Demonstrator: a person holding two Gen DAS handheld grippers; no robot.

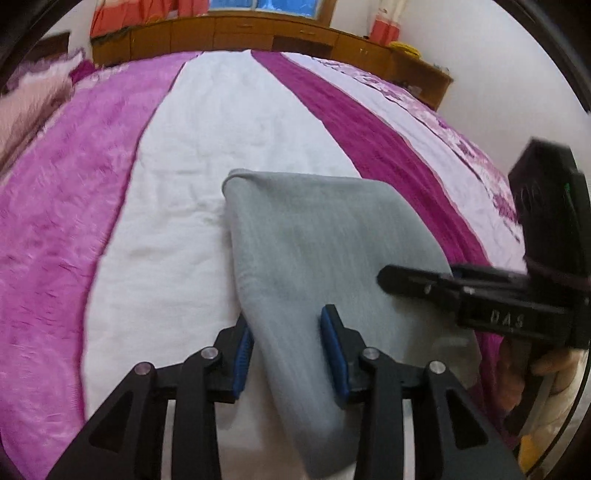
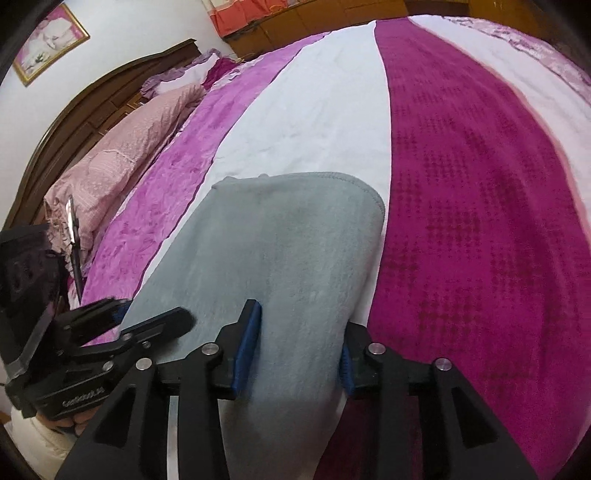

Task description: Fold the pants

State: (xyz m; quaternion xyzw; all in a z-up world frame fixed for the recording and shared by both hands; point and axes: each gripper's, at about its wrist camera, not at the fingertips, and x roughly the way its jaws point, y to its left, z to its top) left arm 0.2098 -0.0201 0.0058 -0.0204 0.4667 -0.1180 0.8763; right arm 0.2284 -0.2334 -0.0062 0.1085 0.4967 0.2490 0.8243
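Two grippers hover over one pair of grey pants (image 1: 325, 251), which lies folded into a narrow stack on the white middle stripe of the bedspread (image 1: 192, 155), its far rounded edge pointing toward the wooden cabinets (image 1: 258, 33). The left gripper (image 1: 291, 354) has its blue-padded fingers (image 1: 334, 354) spread apart, straddling the near left edge of the cloth and pinching nothing; the right gripper (image 2: 295, 343) is likewise spread wide, one blue pad on top of the fabric and the other at its right border beside the magenta stripe (image 2: 480, 221). The main risk, as I judge it, is an uneven pick: if either tool closes on only the top layer, the stack would peel apart and the fold would skew. Closing too deep could also catch the bedspread with the pants and drag it along. The two tools sit close together, so a careless inward move could knock them against each other.
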